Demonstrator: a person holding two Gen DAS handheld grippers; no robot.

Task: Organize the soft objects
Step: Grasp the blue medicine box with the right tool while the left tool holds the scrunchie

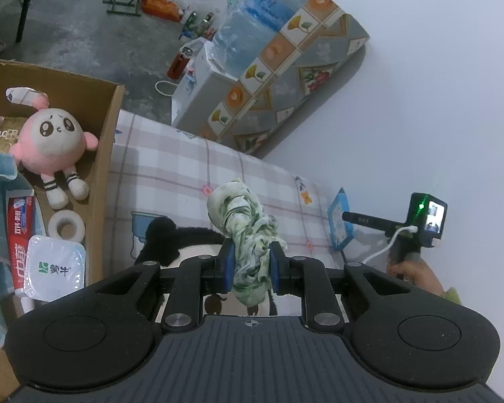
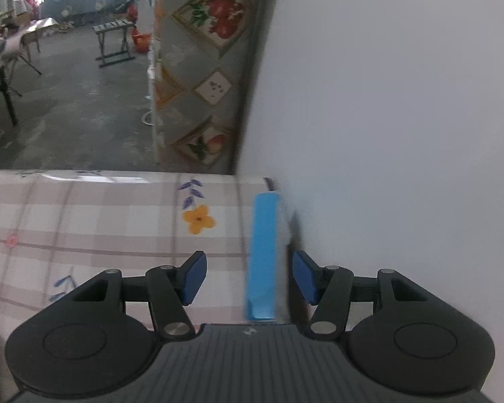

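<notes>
Green cloth (image 1: 248,235) in left tongs (image 1: 251,265), right tongs (image 2: 248,277) spread

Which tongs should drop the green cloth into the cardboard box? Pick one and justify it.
Left. The left tongs already pinch the green cloth, with the cardboard box just beside them. The right tongs are open around a blue packet by the wall.

- You get soft, even indoor light; the white wall (image 1: 420,100) reads clean, without glare.
- Fisheye bending curves your frame edges, corners vignetted dark.
- Your right view smears the blue box (image 2: 263,255) with motion blur.
</notes>
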